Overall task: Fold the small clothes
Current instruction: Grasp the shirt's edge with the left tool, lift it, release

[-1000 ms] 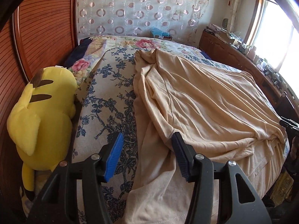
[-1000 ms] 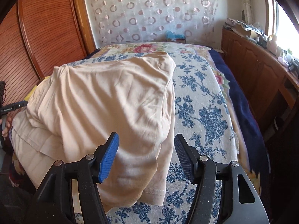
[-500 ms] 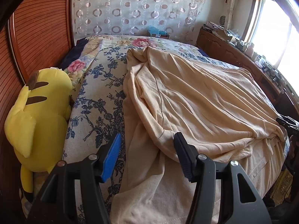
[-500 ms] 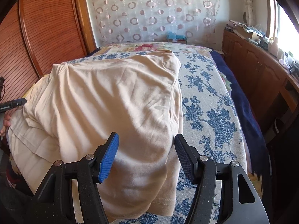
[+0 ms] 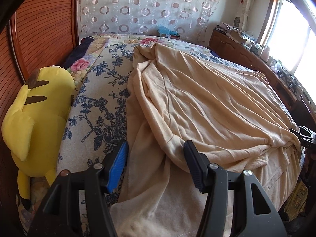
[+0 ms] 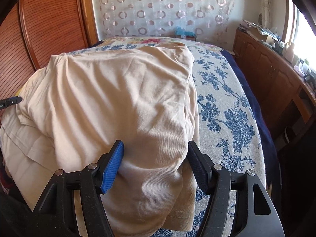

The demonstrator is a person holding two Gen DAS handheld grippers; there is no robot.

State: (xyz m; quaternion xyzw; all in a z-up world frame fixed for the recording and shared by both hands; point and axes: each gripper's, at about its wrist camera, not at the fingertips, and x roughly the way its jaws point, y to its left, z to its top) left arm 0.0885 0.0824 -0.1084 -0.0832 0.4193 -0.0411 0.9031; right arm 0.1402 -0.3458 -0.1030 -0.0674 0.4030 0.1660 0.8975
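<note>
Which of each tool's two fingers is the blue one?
On both the left gripper and the right gripper, the blue finger is the one on the picture's left; its partner is black.

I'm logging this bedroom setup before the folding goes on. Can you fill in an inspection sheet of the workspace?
Surface: bed with a blue floral cover.
Job's things: beige garment spread out, partly folded over itself, wrinkled.
Clutter: yellow plush toy at the bed's edge by the wooden wall; blue item at the far end.
Grippers: left gripper open above the garment's edge; right gripper open, jaws just widening, a cloth fold between them.
Cables: nothing seen.
Surroundings: circle-patterned curtain, wooden cabinet with small items on top, bright window.
</note>
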